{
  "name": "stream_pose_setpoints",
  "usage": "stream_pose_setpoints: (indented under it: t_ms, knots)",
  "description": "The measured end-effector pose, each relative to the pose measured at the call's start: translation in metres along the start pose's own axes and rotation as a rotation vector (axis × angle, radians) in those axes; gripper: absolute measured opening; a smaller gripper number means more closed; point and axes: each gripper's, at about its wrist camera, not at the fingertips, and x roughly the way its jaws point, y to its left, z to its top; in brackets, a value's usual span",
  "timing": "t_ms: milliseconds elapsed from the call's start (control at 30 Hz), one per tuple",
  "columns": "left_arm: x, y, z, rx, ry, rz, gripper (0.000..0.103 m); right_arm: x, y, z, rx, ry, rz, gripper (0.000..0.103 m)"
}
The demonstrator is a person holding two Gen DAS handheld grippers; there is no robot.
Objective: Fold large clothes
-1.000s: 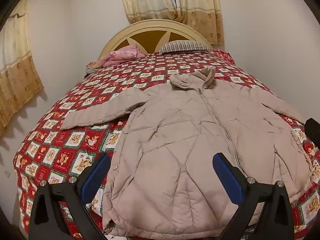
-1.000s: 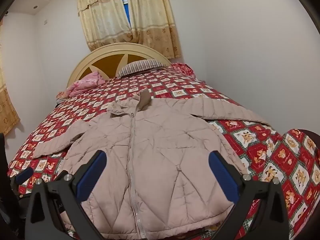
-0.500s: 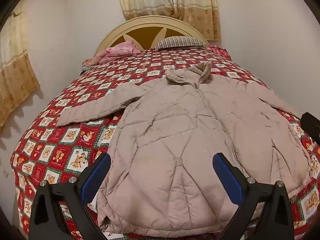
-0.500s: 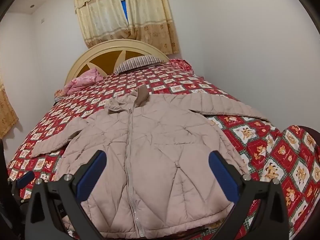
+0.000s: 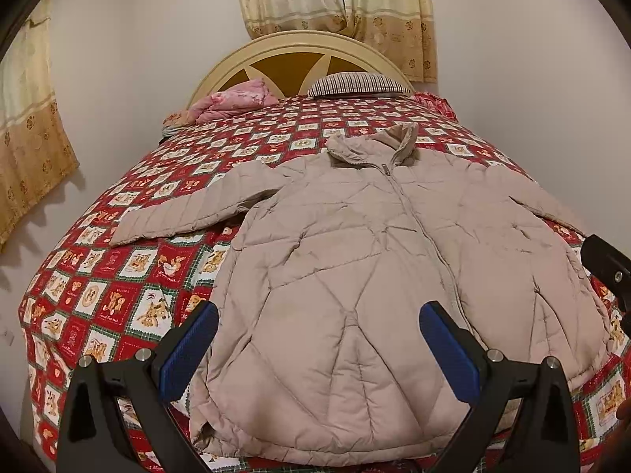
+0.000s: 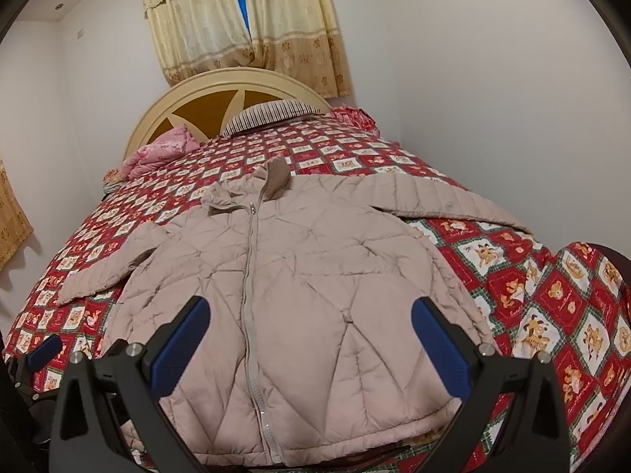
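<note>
A large beige quilted jacket lies flat and zipped on the bed, collar toward the headboard, sleeves spread to both sides. It also shows in the right wrist view. My left gripper is open and empty, hovering above the jacket's lower left half near the hem. My right gripper is open and empty above the lower right half near the hem. A blue pad of the left gripper shows at the left edge of the right wrist view.
The bed has a red patchwork quilt and a cream headboard. A striped pillow and a pink bundle lie at the head. Walls stand close on both sides; curtains hang behind.
Both grippers have drawn back a little and tilted down. The jacket sits slightly higher in the views with more of its hem visible. The jacket itself has not moved.
</note>
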Motion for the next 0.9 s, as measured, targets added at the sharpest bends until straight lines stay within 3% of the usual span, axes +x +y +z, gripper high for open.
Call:
stream_pose_setpoints:
  t_ms: [900]
  knots:
    - [-0.001,0.0014,-0.001,-0.011,0.001,0.001,0.102,-0.001,0.0026,-0.0008,0.001,0.001,-0.004,0.103]
